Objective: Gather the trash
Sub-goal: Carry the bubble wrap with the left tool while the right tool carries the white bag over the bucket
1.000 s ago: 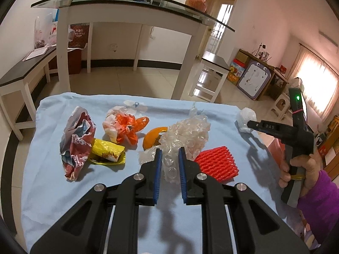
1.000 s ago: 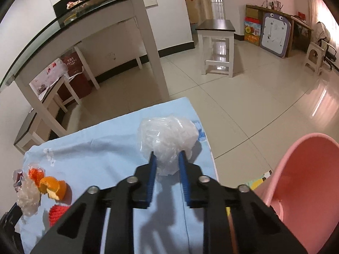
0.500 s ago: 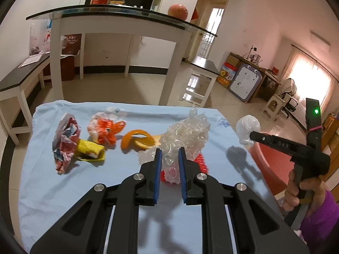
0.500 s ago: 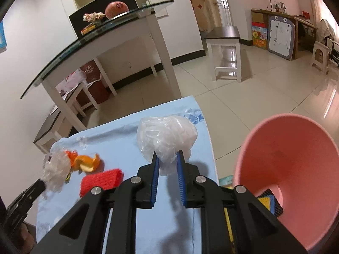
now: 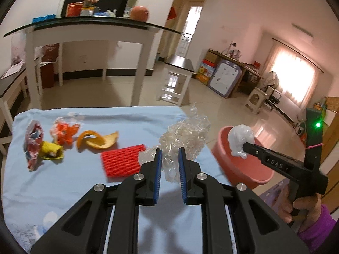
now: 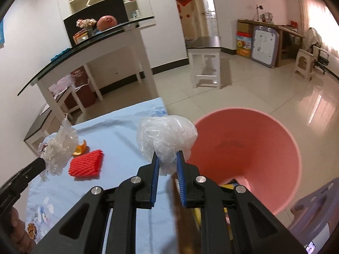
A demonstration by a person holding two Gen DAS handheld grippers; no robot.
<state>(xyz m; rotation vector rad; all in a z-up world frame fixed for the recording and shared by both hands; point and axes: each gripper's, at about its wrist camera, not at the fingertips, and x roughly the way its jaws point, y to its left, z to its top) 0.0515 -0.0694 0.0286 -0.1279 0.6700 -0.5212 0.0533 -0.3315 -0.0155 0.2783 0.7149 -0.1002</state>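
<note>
key relation: pink bin (image 6: 273, 148) sits just right of and beyond the right hand-held gripper (image 6: 166, 163); its open mouth faces up toward it, off the table's right edge.
right load: jaws narrow, pinched on a white plastic bag wad (image 6: 166, 136); the wad hangs near the bin's left rim, looks not yet over the opening.
left load: left hand-held gripper (image 5: 169, 158) narrow too, clamped on a crinkled clear plastic clump (image 5: 186, 135) over the right part of the table.
nearer hand: right, clearly; left has most of the gap to the bin to cross.
next move (my read): right carries on rightward over the rim, then lets go; left follows.
in the way: nothing between wad and bin; the two grippers converge on the same rim, so they could crowd.
left on table (image 5: 63, 190): red foam net (image 5: 120, 162), orange peel (image 5: 97, 140), orange-white wrapper (image 5: 64, 132), yellow wrapper (image 5: 50, 150), crumpled printed packet (image 5: 32, 145).
bin content: something yellow low inside, can't identify.
</note>
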